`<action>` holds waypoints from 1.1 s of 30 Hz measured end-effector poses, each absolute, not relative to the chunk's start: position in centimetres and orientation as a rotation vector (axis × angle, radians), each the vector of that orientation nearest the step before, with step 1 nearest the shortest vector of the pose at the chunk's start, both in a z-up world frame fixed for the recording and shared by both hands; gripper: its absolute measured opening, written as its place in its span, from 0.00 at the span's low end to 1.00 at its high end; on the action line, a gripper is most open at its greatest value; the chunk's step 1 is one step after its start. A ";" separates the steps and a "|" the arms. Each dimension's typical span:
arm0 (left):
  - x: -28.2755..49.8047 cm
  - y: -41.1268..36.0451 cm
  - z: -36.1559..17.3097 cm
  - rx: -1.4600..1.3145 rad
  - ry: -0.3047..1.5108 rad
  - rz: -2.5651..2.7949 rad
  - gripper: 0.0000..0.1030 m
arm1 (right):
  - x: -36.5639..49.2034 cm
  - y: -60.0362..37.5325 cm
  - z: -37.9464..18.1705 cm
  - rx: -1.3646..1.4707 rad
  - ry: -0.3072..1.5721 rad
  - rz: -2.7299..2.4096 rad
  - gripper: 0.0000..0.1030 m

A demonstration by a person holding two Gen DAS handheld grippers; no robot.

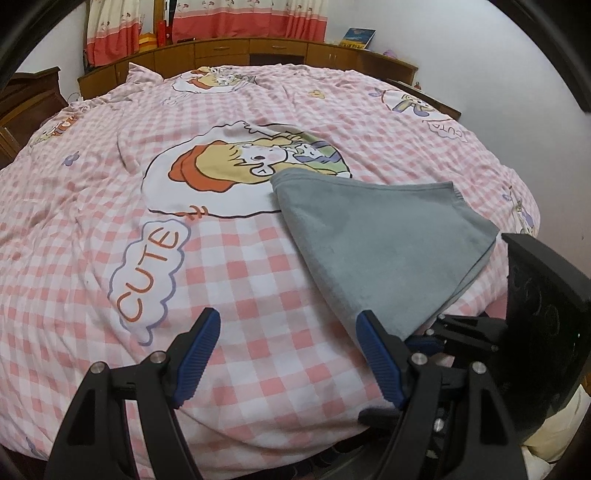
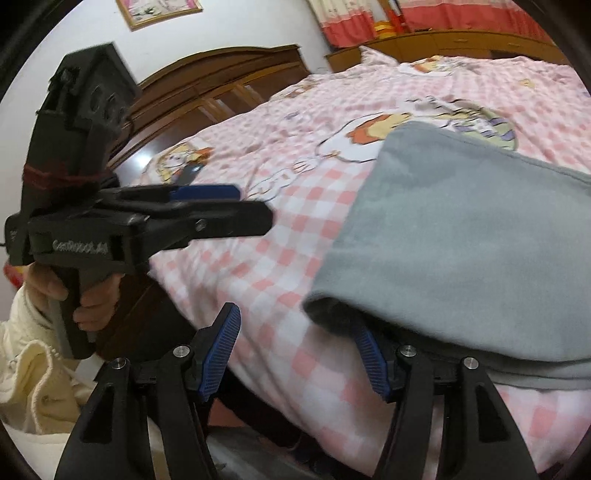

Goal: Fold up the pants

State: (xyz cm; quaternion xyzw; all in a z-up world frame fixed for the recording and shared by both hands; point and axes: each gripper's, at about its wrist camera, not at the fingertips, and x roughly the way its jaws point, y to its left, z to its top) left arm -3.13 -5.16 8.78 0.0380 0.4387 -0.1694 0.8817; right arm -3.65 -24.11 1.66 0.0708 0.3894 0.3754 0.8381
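A bed [image 1: 110,229] covered by a pink-and-white checked quilt [image 1: 258,280] fills most of both views, its cloth printed with a large cartoon of a child in an orange hat [image 1: 236,162] and a cloud bubble reading "CUTE" [image 1: 147,273]. Beyond the far edge of the bed runs a low wooden cabinet [image 1: 236,50] under red-and-cream curtains [image 1: 229,16], and a dark wooden headboard [image 2: 207,88] stands at the left side in the right wrist view. The grey pants [image 1: 373,251] lie folded into a flat, roughly four-sided piece on the near right part of the quilt, their far corner overlapping the cartoon print and their near corner reaching the bed's near edge. The left gripper [image 1: 286,332] hovers over bare quilt at the near edge, its blue-padded fingers spread wide with nothing between them; its right finger sits just beside the near corner of the pants. The right gripper [image 2: 295,343] is also spread wide and empty, its left finger over the quilt while its right finger is tucked under the near folded edge of the pants, which drape over it. In the right wrist view a hand [image 2: 92,295] in a cream sleeve holds the left gripper's handle.
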 end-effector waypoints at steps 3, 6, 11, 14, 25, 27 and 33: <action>-3.1 -5.1 8.6 0.078 0.918 -0.352 0.78 | -3.1 -23.9 1.9 0.149 0.806 0.762 0.62; -3.1 -5.2 8.5 0.081 0.919 -0.348 0.78 | -2.7 -22.7 2.0 0.168 0.807 0.812 0.62; -3.0 -4.8 8.6 0.084 0.914 -0.335 0.78 | -4.3 -21.1 2.0 0.115 0.798 0.818 0.69; -2.8 -4.5 8.5 0.081 0.916 -0.325 0.78 | -4.7 -21.3 2.1 0.134 0.843 0.845 0.69; -0.6 -8.6 8.6 0.140 0.871 -0.382 0.77 | -5.1 -29.7 7.3 0.122 0.721 0.620 0.68; -0.5 -9.6 8.6 0.133 0.851 -0.402 0.63 | -3.5 -31.9 7.4 0.108 0.725 0.482 0.65; -0.3 -11.5 7.0 0.058 0.900 -0.545 0.20 | 0.7 -37.0 4.9 0.067 0.813 0.148 0.42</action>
